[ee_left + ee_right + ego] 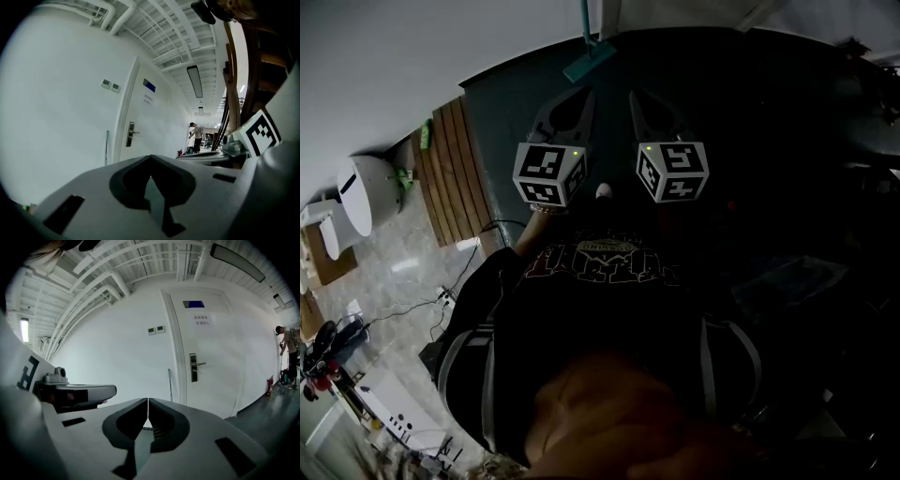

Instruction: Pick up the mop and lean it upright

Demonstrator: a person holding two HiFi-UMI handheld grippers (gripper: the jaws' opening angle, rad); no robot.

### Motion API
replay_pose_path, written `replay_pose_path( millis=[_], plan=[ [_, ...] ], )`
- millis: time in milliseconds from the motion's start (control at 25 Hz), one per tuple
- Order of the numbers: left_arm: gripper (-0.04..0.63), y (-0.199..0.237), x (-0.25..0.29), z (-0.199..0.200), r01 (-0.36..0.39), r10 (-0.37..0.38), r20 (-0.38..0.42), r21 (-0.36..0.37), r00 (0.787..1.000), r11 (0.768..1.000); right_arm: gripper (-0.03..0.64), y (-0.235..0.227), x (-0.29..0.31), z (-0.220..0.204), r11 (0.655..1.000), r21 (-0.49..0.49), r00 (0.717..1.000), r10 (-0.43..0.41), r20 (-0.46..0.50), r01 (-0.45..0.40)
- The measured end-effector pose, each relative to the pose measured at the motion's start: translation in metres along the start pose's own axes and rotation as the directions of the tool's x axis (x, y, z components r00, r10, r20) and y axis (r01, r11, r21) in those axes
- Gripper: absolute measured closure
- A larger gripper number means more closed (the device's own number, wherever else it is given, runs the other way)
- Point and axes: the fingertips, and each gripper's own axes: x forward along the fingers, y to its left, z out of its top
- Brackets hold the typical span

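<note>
Shirt (600,272), dark with pale lettering, fills the near part of the head view, and both grippers reach out from it side by side over a dark floor (516,141), toward the foot of a white wall (117,348). The left gripper (150,158) has its jaws pressed together at the tips, with nothing between them. The right gripper (148,400) is likewise closed, only a hairline slit showing between its jaws, and it too is empty. Each gripper's marker cube shows at the edge of the other's view. Past the tips, clear of both grippers, the mop (589,61) stands upright against the wall: its teal head lies on the floor at the wall's foot and its thin pole rises along the plaster. In the gripper views the pole stands just left of a white door (206,357) with a metal handle (194,366). To the left in the head view a panel of wooden slats (450,169) borders the dark floor. Far down the corridor a person (287,352) stands by the wall.
</note>
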Motion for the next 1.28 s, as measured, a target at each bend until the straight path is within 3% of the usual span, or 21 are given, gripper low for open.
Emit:
replay_pose_path(
  millis=[480,960,1280],
  plan=[
    [0.549,0.021,0.027,-0.002,-0.033,0.033,-0.010,-0.007,0.999,0.999,0.597,-0.021,0.024,0.004,1.000,-0.017,1.000,-0.005,0.004,0.005],
    [0.549,0.096,0.096,0.026,0.056,-0.056,-0.013,-0.003,0.998,0.998,0.597,-0.035,0.120,0.034,0.997,-0.013,0.997,-0.074,-0.002,0.074],
    [0.549,0.154,0.115,0.043,0.097,-0.096,-0.018,0.012,0.995,0.995,0.597,-0.020,0.182,0.058,0.995,-0.019,0.995,-0.097,0.019,0.097]
  ],
)
